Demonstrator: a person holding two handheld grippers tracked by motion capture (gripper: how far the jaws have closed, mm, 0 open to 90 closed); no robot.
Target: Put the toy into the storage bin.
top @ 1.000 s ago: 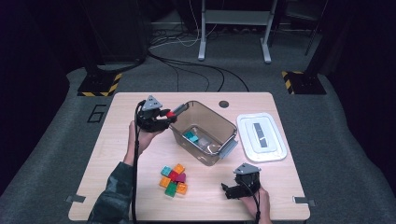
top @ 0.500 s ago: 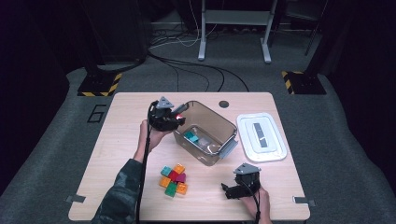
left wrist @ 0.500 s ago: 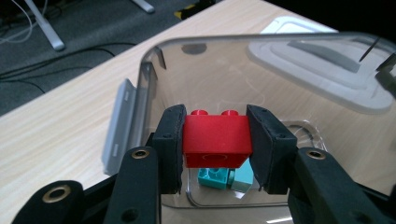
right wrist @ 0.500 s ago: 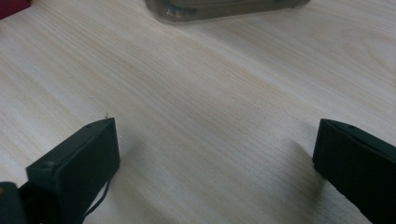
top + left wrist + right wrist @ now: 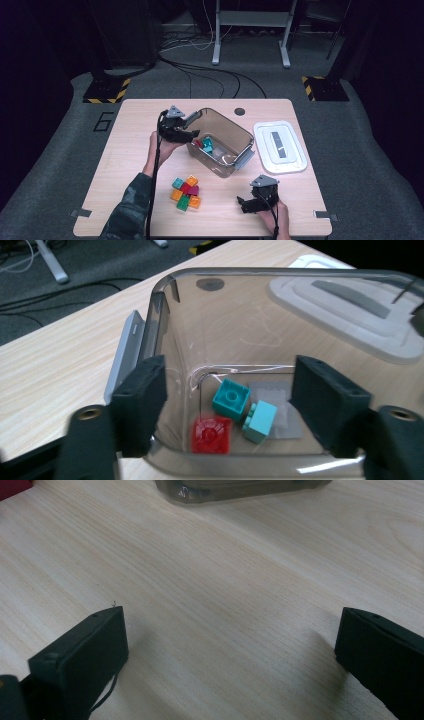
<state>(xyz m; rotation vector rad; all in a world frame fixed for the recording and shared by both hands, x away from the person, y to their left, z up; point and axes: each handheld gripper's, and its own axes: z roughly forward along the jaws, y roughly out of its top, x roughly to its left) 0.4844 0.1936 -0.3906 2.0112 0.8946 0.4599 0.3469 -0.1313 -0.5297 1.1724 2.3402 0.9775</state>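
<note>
Presently, operator, findings as follows.
Left gripper (image 5: 192,134): your jaws stand apart over the near-left rim of the clear bin (image 5: 235,131), nothing between the pads; they have just been opening.
Bin contents: your left gripper view shows a red brick (image 5: 212,435), a teal brick (image 5: 231,399) and a pale teal brick (image 5: 260,421) on the floor of the bin, the two teal ones touching. From above these are small blurs of colour.
Right gripper (image 5: 246,204): your jaws stand wide apart, holding nothing, low over bare table (image 5: 240,595).
High view adds: a cluster of loose bricks (image 5: 185,192) between your arms, and the white lid (image 5: 279,146) right of the bin.
Cut off: the bin's near wall in your left gripper view.
</note>
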